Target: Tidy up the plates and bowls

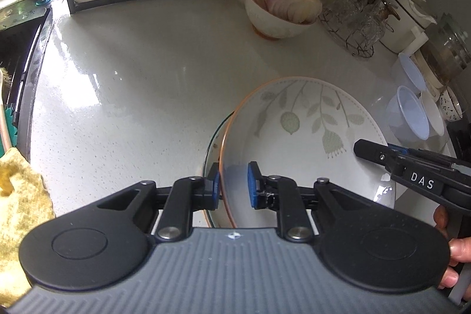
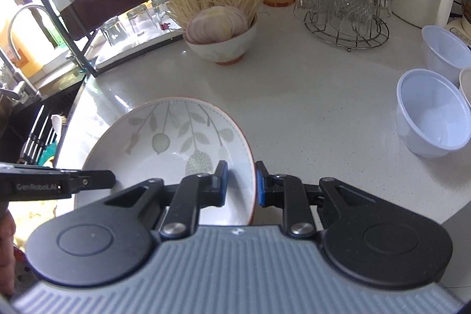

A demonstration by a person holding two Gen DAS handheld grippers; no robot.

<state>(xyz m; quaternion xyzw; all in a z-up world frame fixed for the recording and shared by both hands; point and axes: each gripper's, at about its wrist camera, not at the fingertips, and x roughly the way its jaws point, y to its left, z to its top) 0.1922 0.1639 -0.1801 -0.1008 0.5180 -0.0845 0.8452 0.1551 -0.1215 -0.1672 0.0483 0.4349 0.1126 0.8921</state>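
A white deep plate point(image 1: 309, 137) point(image 2: 164, 149) with a grey-green leaf pattern and an orange rim hangs low over the pale counter point(image 1: 132, 78), held from both sides. My left gripper point(image 1: 234, 187) is shut on its left rim, one blue pad inside and one outside. My right gripper point(image 2: 241, 184) is shut on the opposite rim in the same way. Each gripper shows in the other's view: the right gripper point(image 1: 362, 150) and the left gripper point(image 2: 112, 178). A clear glass rim point(image 1: 207, 164) shows just under the plate's left edge.
A bowl of enoki mushrooms and sliced onion point(image 1: 279, 19) point(image 2: 220, 46) stands behind. Translucent plastic bowls point(image 2: 432, 119) sit at the right, with a wire rack of glasses point(image 2: 344, 11) beyond. The sink point(image 1: 17, 49) and a yellow cloth point(image 1: 17, 196) are at the left.
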